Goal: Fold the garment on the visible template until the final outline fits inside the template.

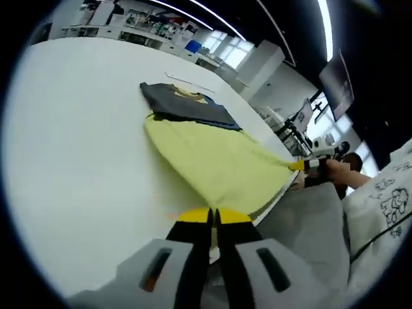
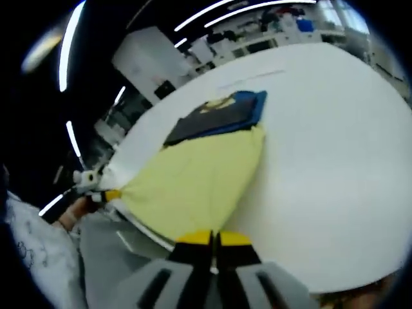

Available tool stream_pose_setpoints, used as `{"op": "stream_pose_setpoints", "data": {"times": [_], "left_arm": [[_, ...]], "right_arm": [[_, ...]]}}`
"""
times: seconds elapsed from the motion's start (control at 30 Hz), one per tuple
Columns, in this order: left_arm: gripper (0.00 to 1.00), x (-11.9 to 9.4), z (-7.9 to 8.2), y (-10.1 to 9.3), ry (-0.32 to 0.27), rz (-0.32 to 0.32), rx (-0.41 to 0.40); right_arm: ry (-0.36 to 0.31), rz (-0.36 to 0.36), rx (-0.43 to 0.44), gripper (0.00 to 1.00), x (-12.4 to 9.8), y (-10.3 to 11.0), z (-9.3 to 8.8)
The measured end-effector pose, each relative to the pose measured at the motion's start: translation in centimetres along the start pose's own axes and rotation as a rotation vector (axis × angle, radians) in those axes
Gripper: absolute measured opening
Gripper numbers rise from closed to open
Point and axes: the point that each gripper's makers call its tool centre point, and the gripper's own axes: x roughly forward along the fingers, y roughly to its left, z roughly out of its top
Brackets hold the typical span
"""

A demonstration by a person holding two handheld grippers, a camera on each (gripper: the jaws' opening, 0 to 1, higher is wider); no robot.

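Nearest in the left gripper view, the left gripper [image 1: 214,217] is sitting with its jaws clenched on the near hem of the garment [image 1: 212,158], and in the right gripper view the right gripper [image 2: 213,239] is likewise clamping the hem's other corner, jaws pressed together over the yellow cloth. Each gripper is also showing at the edge of the other's view, pinching its stretched corner. Judging by the taut fan of fabric, the two corners are being held apart and lifted so the lower half can be carried over in a clean fold. The garment is lying on the white worktop [image 1: 77,129], its yellow body spreading away from the jaws toward a dark blue upper part [image 2: 222,116] farther off. A thin outline, probably the template [image 1: 190,82], is lying just beyond the collar. No containers are identifiable; far shelves and benches are too blurred to read.
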Motion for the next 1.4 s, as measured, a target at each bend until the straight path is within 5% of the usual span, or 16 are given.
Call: {"op": "stream_pose_setpoints", "data": {"times": [0.23,0.37,0.57,0.67,0.8,1.03,1.4], "left_arm": [[0.00,-1.4,-2.1,-1.3,-0.018,0.013,-0.078],[0.00,-1.8,-2.3,-2.0,-0.052,0.017,-0.111],[0.00,-2.9,-3.2,-3.1,-0.026,0.022,-0.134],[0.00,-3.2,-2.8,-3.4,-0.053,0.001,-0.194],[0.00,-3.0,-2.1,-3.2,-0.060,0.001,-0.178],[0.00,-2.8,1.9,-3.9,-0.085,-0.042,-0.121],[0.00,-0.5,11.9,-3.8,-0.131,-0.121,-0.026]], "right_arm": [[0.039,0.042,0.109,0.00,-1.7,0.5,-1.9],[0.035,0.050,0.112,0.00,-2.2,1.1,-2.5],[0.069,0.068,0.136,0.00,-3.3,1.9,-3.7],[0.063,0.069,0.154,0.00,-3.4,1.9,-3.8],[0.058,0.082,0.178,0.00,-3.3,2.0,-3.6],[0.017,0.114,0.210,0.00,-3.7,2.2,-1.1],[-0.100,0.134,0.161,0.00,-2.6,2.4,9.0]]}}
